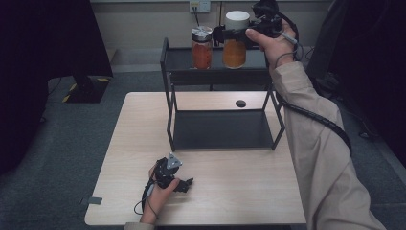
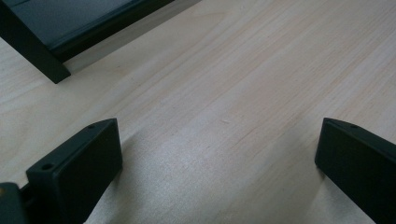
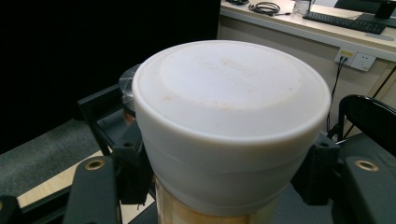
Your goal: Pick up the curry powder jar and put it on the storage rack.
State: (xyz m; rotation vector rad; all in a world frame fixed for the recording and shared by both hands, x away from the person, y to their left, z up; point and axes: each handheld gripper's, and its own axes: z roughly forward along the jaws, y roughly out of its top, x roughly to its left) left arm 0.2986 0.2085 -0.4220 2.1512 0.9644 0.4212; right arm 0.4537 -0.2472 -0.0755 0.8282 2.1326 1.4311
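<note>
— Which step is this, would you say?

— The placing, I think. The right tool (image 1: 229, 34) has its jaws clamped on the white-lidded jar (image 1: 235, 40), just under the lid, and the jar stands on or just over the top shelf of the black rack (image 1: 168, 76) at the far edge of the tabletop (image 1: 143, 124). I can't tell whether its base has touched down.

— And beside it?

— The silver-lidded jar (image 1: 202, 47), just to its left, close but apart. Both hold something orange.

— What does the next move need?

— By my reckoning, settle the jar flat, then spread the jaws and draw back straight, without nudging the neighbour.

— The other hand?

— The left tool (image 1: 184, 184) rests low over the near tabletop, jaws spread wide with nothing between them; in its own view there's bare wood there and a corner of the rack's lower shelf.

— Count them for me.

— Two jars, two tools, one rack with two shelves, the lower one bare. One small dark disc (image 1: 241, 103) on the tabletop behind the rack.
</note>
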